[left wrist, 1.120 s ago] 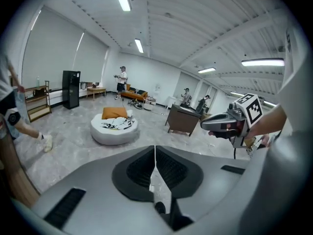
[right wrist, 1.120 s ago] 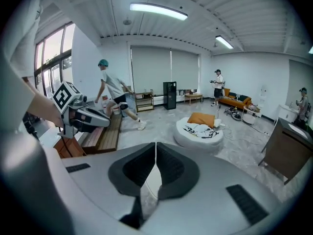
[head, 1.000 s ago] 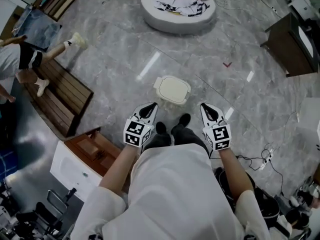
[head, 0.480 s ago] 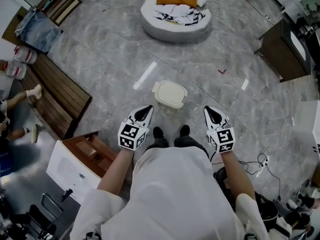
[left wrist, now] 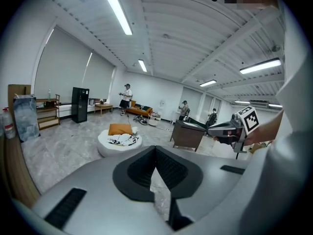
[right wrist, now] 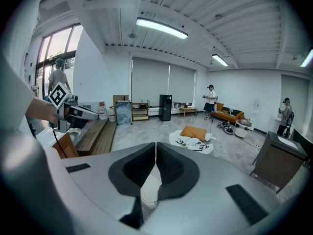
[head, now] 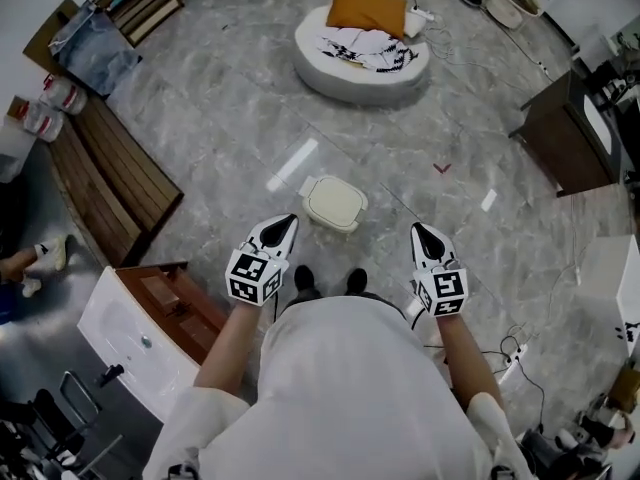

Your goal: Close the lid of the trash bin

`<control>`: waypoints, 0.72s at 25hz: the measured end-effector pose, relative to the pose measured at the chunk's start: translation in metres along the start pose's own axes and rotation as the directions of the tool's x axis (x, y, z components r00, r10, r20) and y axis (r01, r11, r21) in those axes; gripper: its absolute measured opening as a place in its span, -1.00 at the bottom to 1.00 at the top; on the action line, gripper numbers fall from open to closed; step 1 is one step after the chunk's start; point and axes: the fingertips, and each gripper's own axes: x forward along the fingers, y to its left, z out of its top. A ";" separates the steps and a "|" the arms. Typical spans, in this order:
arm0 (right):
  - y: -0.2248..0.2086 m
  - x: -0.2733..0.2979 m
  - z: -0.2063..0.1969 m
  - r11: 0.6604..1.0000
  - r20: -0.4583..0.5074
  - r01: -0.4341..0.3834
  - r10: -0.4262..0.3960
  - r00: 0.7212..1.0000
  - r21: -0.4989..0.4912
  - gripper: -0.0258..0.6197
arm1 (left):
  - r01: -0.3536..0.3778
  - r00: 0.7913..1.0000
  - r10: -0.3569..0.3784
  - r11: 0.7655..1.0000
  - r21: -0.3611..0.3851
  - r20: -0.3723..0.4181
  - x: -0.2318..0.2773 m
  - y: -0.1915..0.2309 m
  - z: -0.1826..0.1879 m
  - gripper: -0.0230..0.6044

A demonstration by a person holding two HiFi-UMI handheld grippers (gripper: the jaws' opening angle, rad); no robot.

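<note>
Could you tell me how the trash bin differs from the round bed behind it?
The trash bin is a small rounded rectangle; the round bed is a far wider circle. The trash bin is shut, its top bare; the round bed carries an orange cushion and a patterned cloth. Both are pale and sit on the grey floor.

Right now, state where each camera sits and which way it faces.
Head view: on the person's head, looking steeply down at the trash bin; forearms, shoes, left tongs and right tongs show.
Left gripper view: on the left tongs, facing across the room; its shut jaws show, right tongs beyond.
Right gripper view: on the right tongs, facing likewise; its shut jaws show, left tongs beyond.
Shared: all three show the round white cushion.
</note>
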 end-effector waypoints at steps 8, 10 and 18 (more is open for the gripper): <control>-0.017 -0.004 0.005 1.000 0.029 -0.016 0.016 0.999 -0.002 -0.82 | -0.069 0.997 0.068 0.998 0.004 0.039 -0.001 -0.004 0.015 -0.87; -0.019 -0.003 0.008 1.000 0.039 -0.025 0.025 0.999 -0.011 -0.82 | -0.079 0.996 0.079 0.997 0.016 0.042 -0.001 -0.003 0.017 -0.87; -0.030 -0.003 0.017 1.000 0.068 -0.024 0.024 0.997 -0.005 -0.83 | -0.093 0.994 0.091 0.995 0.028 0.053 0.000 0.000 0.024 -0.87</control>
